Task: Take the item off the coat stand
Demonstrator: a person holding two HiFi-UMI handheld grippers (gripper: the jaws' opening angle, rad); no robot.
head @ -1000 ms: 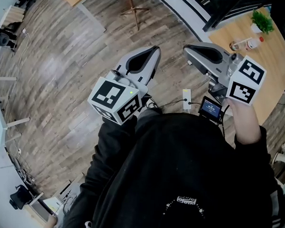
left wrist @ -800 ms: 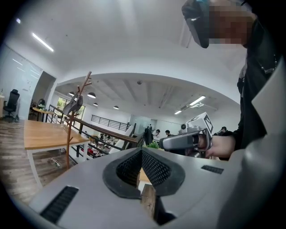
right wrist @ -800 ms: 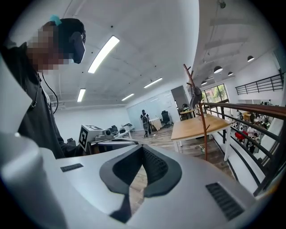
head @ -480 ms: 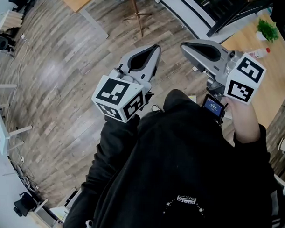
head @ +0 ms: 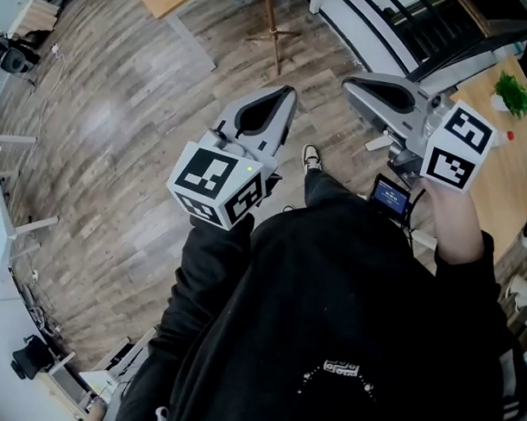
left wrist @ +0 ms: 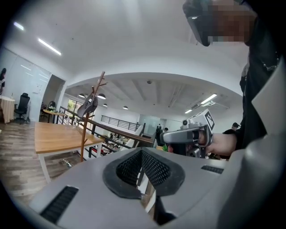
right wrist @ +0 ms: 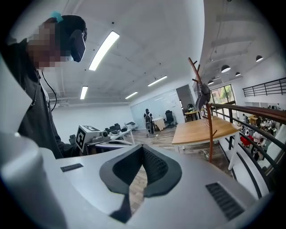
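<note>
A brown wooden coat stand [left wrist: 86, 129] stands ahead beside a table, with a dark grey item [left wrist: 88, 106] hanging from its upper branches. In the right gripper view the coat stand [right wrist: 208, 120] and its hanging item [right wrist: 204, 95] appear at the right. Only the stand's foot [head: 275, 29] shows in the head view, at the top. My left gripper [head: 288, 94] and right gripper [head: 347, 82] are held side by side, pointing towards the stand and well short of it. Both are shut with nothing between the jaws, as the left gripper view [left wrist: 142, 152] and right gripper view [right wrist: 144, 150] show.
A wooden table [right wrist: 201, 129] stands next to the stand, with a dark railing [head: 399, 33] to its right. Another table with a small plant [head: 514, 91] is at the right edge. My shoe [head: 312, 155] steps on the plank floor. A person [right wrist: 147, 119] stands far off among office chairs.
I have walked forward: the stand's foot has slid right in the head view, the tables have shifted, and my shoe has come into sight. Both grippers stay shut.
</note>
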